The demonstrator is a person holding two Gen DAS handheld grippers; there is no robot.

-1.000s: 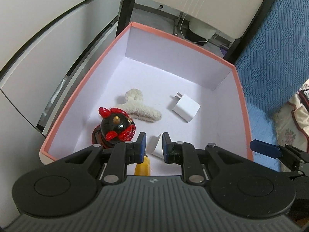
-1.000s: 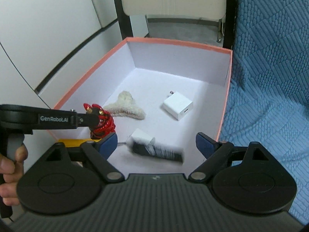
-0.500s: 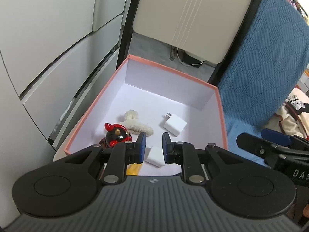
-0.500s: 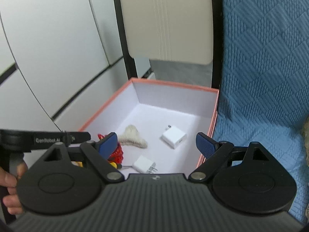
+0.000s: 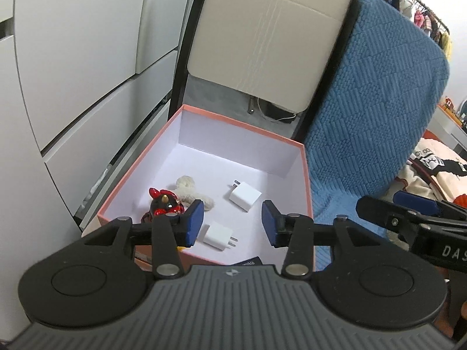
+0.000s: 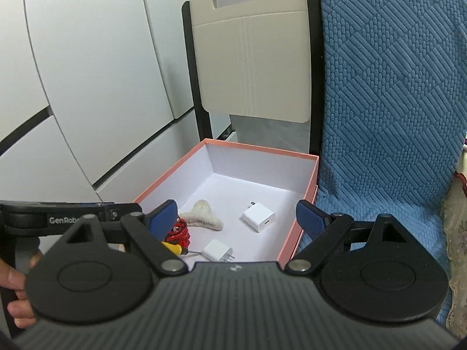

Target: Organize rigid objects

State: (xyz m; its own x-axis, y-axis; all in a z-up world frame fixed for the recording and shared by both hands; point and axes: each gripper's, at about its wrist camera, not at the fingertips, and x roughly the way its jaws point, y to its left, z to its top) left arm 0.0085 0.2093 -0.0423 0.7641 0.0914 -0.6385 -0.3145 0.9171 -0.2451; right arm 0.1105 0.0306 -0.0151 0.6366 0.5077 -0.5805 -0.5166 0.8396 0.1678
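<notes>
An open box (image 5: 140,172) (image 6: 305,230) with a salmon rim and white inside lies below both grippers. In it lie two white plug chargers (image 5: 244,196) (image 5: 219,236) (image 6: 258,218) (image 6: 217,250), a cream fuzzy hair claw (image 5: 191,192) (image 6: 202,217), a black and red figurine (image 5: 163,204) (image 6: 179,233), a yellow-handled tool (image 6: 173,248) and a dark packet (image 5: 251,262). My left gripper (image 5: 232,223) hangs above the box's near end, its jaws opening with nothing between them. My right gripper (image 6: 236,218) is open and empty above the box.
A blue quilted cover (image 5: 370,110) (image 6: 388,102) drapes a seat right of the box. A beige chair back (image 5: 271,38) (image 6: 251,64) stands behind it. White cabinet fronts (image 5: 73,58) line the left. A hand (image 6: 14,288) holds the left gripper's handle.
Both grippers rose and drew back from the box, which now looks smaller. The left jaws went from shut to spread apart. The right jaws stayed wide.
</notes>
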